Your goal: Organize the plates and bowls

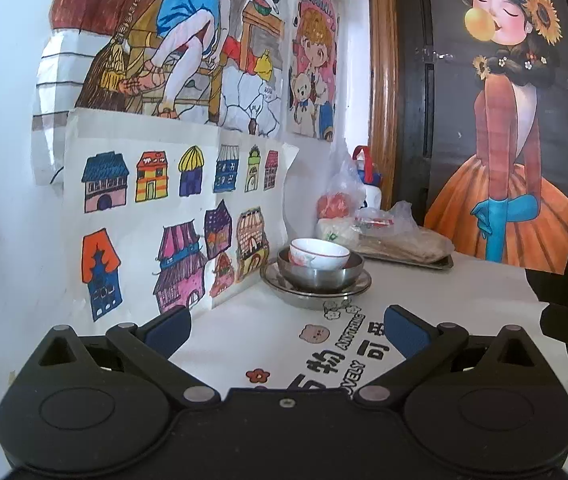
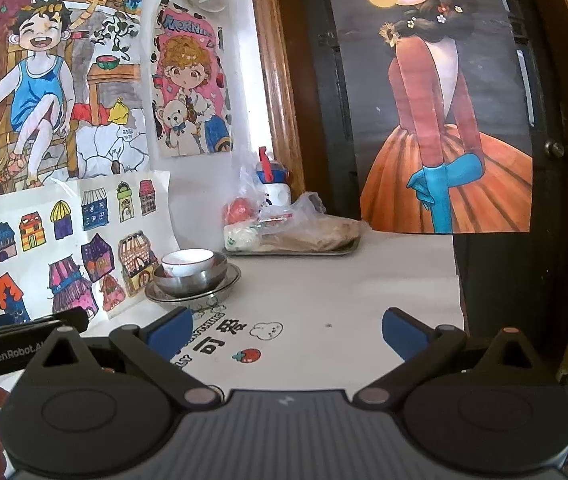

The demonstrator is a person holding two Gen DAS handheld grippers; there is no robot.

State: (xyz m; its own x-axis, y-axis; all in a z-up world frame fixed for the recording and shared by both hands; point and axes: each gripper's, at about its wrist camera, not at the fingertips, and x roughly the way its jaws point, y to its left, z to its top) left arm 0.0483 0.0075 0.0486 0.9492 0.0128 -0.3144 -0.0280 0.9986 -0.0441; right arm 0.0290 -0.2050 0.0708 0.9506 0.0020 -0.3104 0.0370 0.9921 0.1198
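Note:
A stack stands on the white table by the wall drawings: a white ceramic bowl sits tilted inside a steel bowl, which rests on a steel plate. My left gripper is open and empty, a short way in front of the stack. In the right wrist view the same white bowl, steel bowl and steel plate lie ahead to the left. My right gripper is open and empty, further back over the printed tablecloth. The left gripper's body shows at the left edge.
A steel tray with plastic bags of food sits at the back by the wooden door frame, with a blue and red bottle behind it. Paper drawings cover the wall on the left. The table's right edge drops off near the door.

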